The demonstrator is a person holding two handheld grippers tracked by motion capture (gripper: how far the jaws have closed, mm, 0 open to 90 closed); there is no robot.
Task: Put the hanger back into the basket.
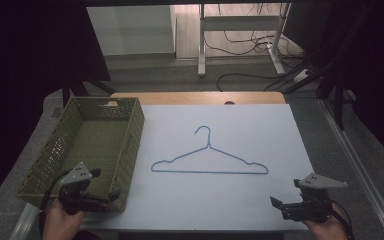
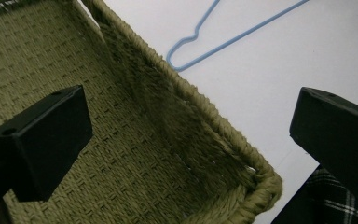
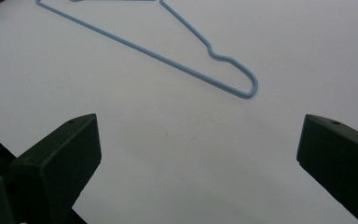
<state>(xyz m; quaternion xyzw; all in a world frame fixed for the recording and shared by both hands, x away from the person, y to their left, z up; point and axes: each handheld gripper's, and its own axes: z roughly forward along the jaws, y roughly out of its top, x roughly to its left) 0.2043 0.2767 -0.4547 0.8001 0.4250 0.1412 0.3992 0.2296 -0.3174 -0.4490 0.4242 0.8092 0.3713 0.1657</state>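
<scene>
Hanger wire is lying flat at mid-frame of the high view, long bar running left-right, and you are holding your right gripper, jaws spread, nearer its lower-right tip than your equally spread left gripper over the basket.

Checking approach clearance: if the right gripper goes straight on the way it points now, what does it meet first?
Probably the blue hanger. The right gripper, jaws open and empty, looks across bare white table toward the hanger's near end. Nothing lies between. Depth is unclear, so a low path could touch the table first.
</scene>
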